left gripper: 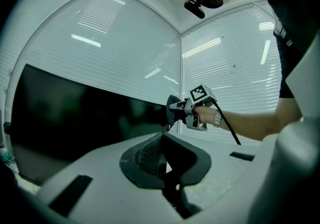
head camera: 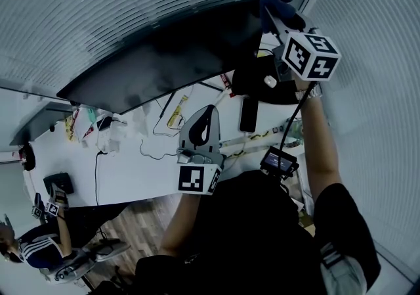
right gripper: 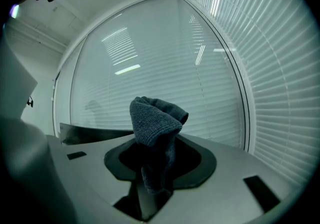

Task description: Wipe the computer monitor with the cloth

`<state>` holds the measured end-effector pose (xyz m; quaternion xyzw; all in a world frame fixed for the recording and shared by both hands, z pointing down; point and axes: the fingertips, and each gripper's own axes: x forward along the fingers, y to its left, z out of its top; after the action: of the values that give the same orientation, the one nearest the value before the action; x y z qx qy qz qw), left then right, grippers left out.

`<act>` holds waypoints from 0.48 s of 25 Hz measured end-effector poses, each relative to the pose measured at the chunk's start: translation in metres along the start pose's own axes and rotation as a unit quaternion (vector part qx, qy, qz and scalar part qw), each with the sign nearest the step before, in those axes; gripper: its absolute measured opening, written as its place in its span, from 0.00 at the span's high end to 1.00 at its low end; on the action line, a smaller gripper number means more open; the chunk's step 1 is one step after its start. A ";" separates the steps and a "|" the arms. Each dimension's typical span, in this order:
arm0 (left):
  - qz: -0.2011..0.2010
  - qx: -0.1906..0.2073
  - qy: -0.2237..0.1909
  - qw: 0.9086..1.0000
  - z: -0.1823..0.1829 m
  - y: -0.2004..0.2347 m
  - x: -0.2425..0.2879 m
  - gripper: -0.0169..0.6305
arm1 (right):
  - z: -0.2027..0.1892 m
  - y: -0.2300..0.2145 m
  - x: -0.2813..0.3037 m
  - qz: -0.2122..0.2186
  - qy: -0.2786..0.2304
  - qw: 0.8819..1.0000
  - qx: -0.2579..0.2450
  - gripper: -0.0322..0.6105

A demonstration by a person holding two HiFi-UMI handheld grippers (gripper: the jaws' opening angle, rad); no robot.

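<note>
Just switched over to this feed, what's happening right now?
A person is working on a monitor with two handheld grippers. The right gripper is clamped on a dark cloth and holds it up at the monitor's right edge; whether the cloth touches the screen is unclear. The left gripper hangs lower over the desk, jaws together with nothing in them.

The long white desk (head camera: 131, 179) carries a wide dark monitor (head camera: 164, 57) along its far edge, with a second, smaller screen (head camera: 39, 123) standing toward the left end. In front of the monitor a black phone (head camera: 248, 114) lies flat on the top, and a yellow-marked packet (head camera: 177, 113) lies near it. Further left are a crumpled white bundle (head camera: 118, 131), a thin looping wire (head camera: 154, 150), a black cable (head camera: 96, 175) running to the near edge, and a small black box (head camera: 58, 183) at the left end.
</note>
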<state>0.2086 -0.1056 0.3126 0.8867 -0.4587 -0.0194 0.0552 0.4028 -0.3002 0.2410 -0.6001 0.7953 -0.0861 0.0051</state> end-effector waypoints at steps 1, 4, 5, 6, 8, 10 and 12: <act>0.000 0.000 0.001 1.000 -0.001 0.000 0.000 0.96 | -0.002 -0.001 0.000 -0.001 0.000 1.000 0.000 0.73; 0.002 -0.002 0.003 1.000 -0.003 0.000 0.000 0.96 | -0.010 -0.004 -0.001 -0.004 0.004 1.000 0.004 0.73; 0.002 -0.002 0.004 1.000 -0.004 -0.001 0.000 0.96 | -0.013 -0.005 -0.001 -0.004 0.007 1.000 0.005 0.73; 0.002 -0.003 0.005 1.000 -0.005 -0.001 0.001 0.96 | -0.015 -0.006 -0.001 -0.005 0.010 1.000 0.006 0.73; 0.001 -0.003 0.006 1.000 -0.006 -0.002 0.002 0.96 | -0.020 -0.007 -0.001 -0.006 0.013 1.000 0.008 0.73; 0.000 -0.004 0.007 1.000 -0.007 -0.003 0.002 0.96 | -0.025 -0.007 0.000 -0.006 0.017 1.000 0.011 0.73; 0.001 -0.006 0.008 1.000 -0.008 -0.002 0.002 0.96 | -0.030 -0.008 0.001 -0.007 0.021 1.000 0.014 0.73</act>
<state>0.2121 -0.1052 0.3199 0.8861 -0.4588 -0.0147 0.0641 0.4064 -0.2994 0.2717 -0.6035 0.7897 -0.1097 -0.0042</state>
